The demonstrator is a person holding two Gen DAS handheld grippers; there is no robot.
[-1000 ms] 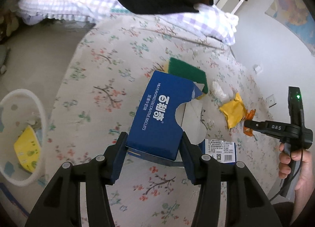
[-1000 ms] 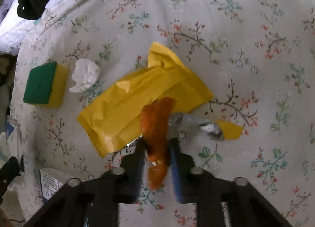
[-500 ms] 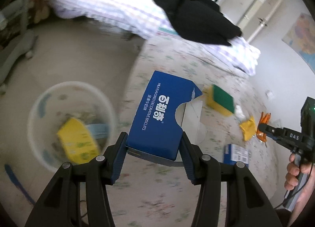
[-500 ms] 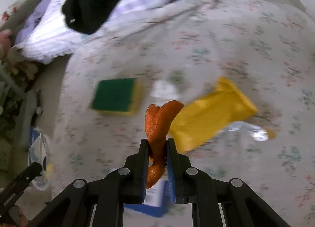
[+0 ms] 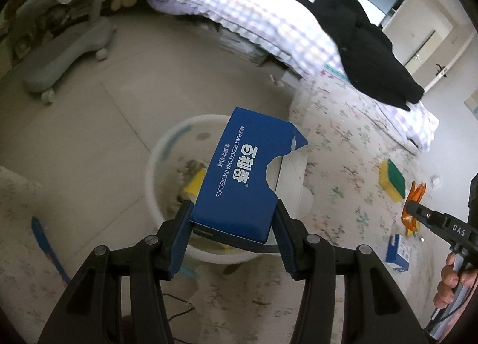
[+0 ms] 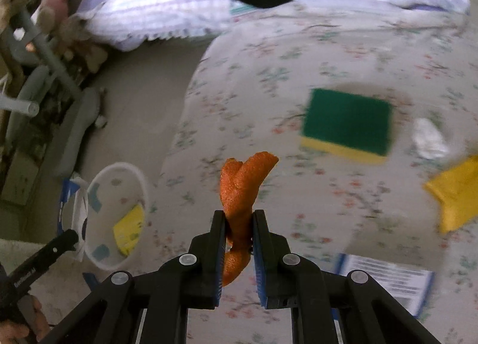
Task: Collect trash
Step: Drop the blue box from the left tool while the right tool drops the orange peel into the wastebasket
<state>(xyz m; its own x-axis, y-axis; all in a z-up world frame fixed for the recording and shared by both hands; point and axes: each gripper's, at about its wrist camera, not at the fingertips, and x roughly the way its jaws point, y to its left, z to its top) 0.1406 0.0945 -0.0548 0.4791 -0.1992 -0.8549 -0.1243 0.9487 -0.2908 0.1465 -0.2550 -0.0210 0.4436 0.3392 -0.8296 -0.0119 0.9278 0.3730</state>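
My left gripper (image 5: 231,223) is shut on an opened blue biscuit box (image 5: 242,182), held above a white round bin (image 5: 155,161) on the floor beside the bed. A yellow packet (image 5: 195,184) lies inside the bin. My right gripper (image 6: 239,218) is shut on a twisted piece of orange peel (image 6: 242,182) over the floral bed cover; the same gripper (image 5: 410,205) and peel (image 5: 413,194) show at the right of the left wrist view. The bin (image 6: 119,170) sits low left in the right wrist view.
On the floral cover (image 6: 343,54) lie a green-and-yellow sponge (image 6: 346,123), a crumpled white tissue (image 6: 428,141), a yellow wrapper (image 6: 457,194) and a small blue-edged box (image 6: 388,281). Black clothing (image 5: 364,45) rests on checked bedding. A grey wheeled chair base (image 5: 68,48) stands on the floor.
Both grippers swung left off the bed cover toward the floor. The blue box now hangs over the bin, and the orange peel has lifted away from the yellow wrapper.
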